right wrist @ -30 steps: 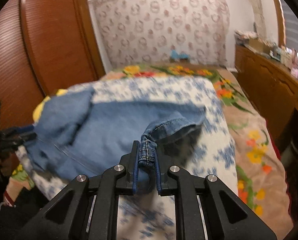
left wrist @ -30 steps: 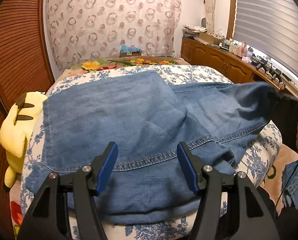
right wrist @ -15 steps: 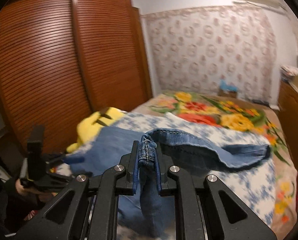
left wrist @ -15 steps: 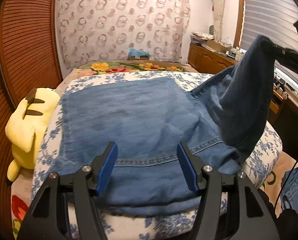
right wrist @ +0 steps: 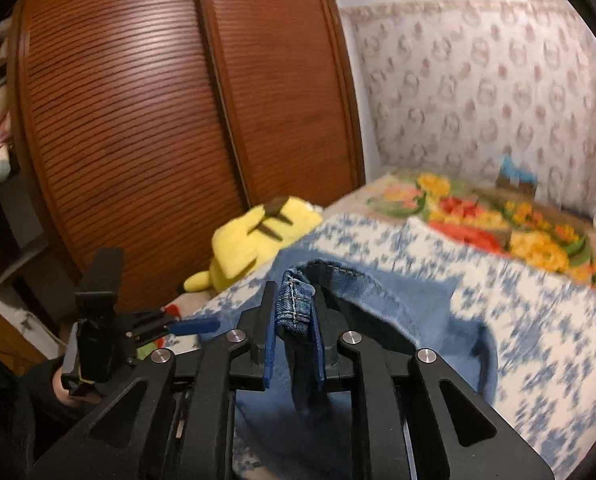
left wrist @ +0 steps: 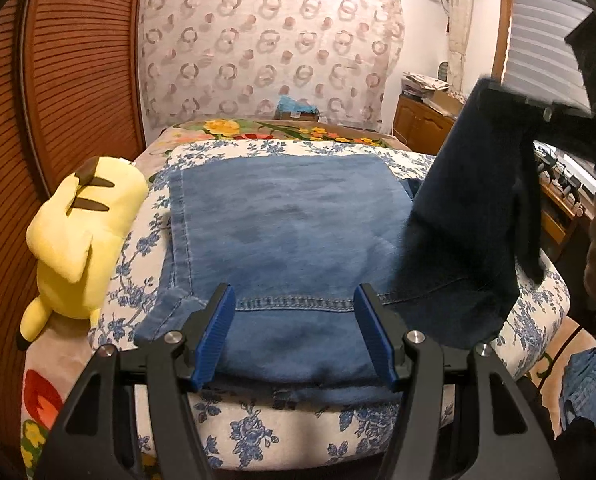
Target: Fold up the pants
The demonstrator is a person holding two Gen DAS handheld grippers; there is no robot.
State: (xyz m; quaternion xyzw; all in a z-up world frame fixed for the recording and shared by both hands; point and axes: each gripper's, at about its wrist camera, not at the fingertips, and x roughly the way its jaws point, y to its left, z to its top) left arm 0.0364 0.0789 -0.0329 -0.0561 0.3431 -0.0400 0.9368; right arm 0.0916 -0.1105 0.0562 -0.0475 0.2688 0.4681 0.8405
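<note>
Since the earlier frame the right gripper (right wrist: 294,330) has swung the free pant leg up off the bed and across toward the plush side, so the denim now hangs in a dark standing sheet on the right of the left wrist view, and its jaws have just been opening a little with the hem still between them. The bed (left wrist: 258,432), under a blue-flowered cover, carries the pants (left wrist: 282,236): most of them lie flat and already doubled across its near end, while the lifted leg rises from the right edge to the right gripper. A yellow plush (left wrist: 78,248) lies just beside the pants on the left. The right fingers (right wrist: 317,344) pinch the stitched hem (right wrist: 296,300), which bunches thick between them. The left gripper (left wrist: 294,332) hovers over the near edge with its fingers apart, holding nothing. The denim looks heavy and limp, not slippery; it should drape and sag rather than hold a shape, so hems, seams and corners are the surest places to grip, and a slackening pinch risks dropping the leg early.
</note>
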